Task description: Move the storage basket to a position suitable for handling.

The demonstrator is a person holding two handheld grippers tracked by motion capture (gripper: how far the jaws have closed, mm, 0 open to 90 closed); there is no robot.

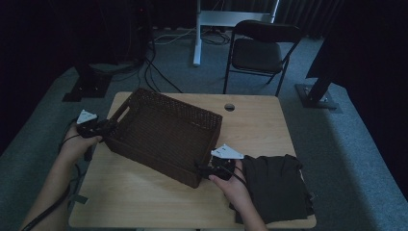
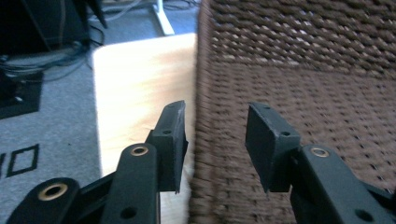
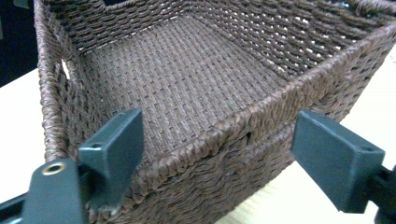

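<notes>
High view: basket (image 1: 166,132) empty, askew mid-table. Your left gripper (image 1: 103,129) straddles its end wall, jaws not yet pinching; right gripper (image 1: 204,169) agape at near corner. Folded cloth (image 1: 276,185) unloaded.

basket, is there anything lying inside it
No, in the right gripper view the basket shows nothing but its bare woven bottom, and the dark cloth lies beside it on the table.

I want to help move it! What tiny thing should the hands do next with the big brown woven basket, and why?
Probably close the left gripper onto the wall of the brown woven basket. That wall already stands between its jaws, but a gap shows beside each pad. The right gripper also straddles the near rim with jaws wide, so neither grips yet.
</notes>
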